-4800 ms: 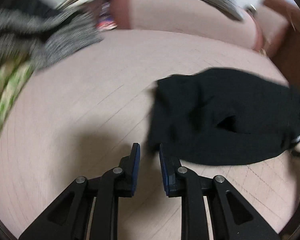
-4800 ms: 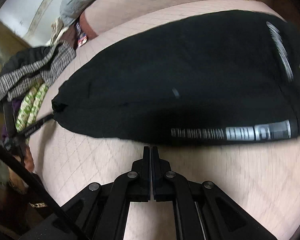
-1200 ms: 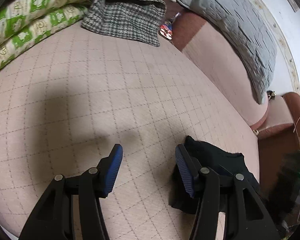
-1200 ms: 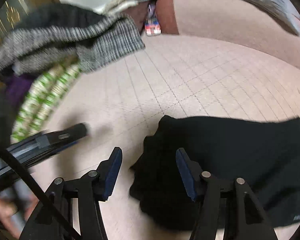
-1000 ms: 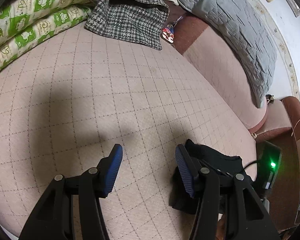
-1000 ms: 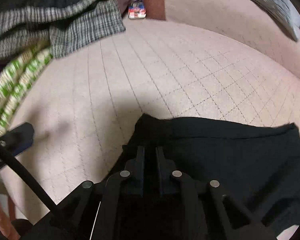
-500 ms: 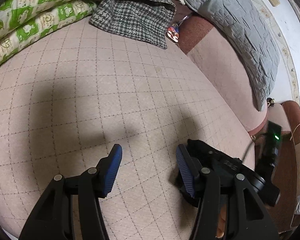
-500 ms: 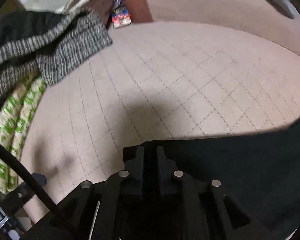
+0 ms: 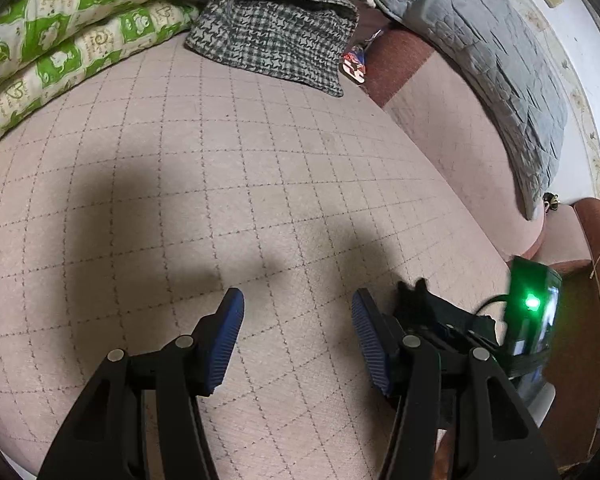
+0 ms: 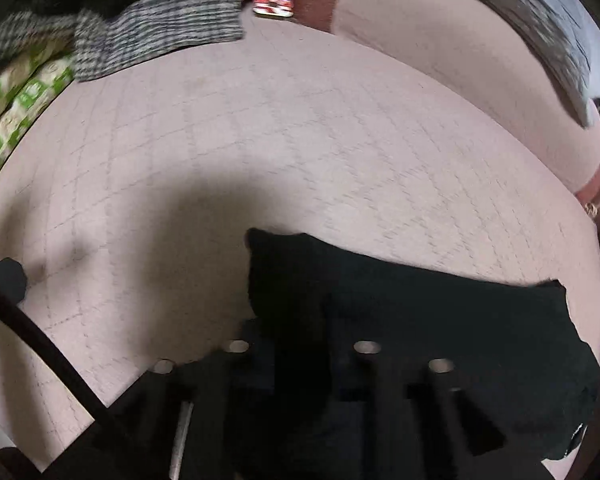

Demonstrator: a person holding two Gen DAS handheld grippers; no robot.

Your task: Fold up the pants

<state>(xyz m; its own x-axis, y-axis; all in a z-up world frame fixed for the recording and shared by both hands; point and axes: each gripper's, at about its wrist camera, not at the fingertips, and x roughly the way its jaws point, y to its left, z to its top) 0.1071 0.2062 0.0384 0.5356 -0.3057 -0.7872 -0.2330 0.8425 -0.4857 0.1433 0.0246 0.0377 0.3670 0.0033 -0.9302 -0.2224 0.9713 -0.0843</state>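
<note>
The black pants (image 10: 440,320) lie folded on the pink quilted bed cover, filling the lower right of the blurred right wrist view. My right gripper (image 10: 300,312) is shut on the pants' left corner, its fingers dark against the cloth. In the left wrist view my left gripper (image 9: 298,320) is open and empty just above the cover. The right gripper (image 9: 412,296) shows there low right, behind my right finger, holding the pants; its camera unit (image 9: 534,308) has a green light.
A houndstooth garment (image 9: 276,36) and green-and-white folded bedding (image 9: 60,44) lie at the far left. A grey quilted pillow (image 9: 492,60) rests on the pink and brown backrest (image 9: 440,120) at right. A small colourful packet (image 9: 354,64) lies near the garment.
My right gripper closed on the pants' left corner and has pulled it back and up. The left gripper stays open and has barely moved.
</note>
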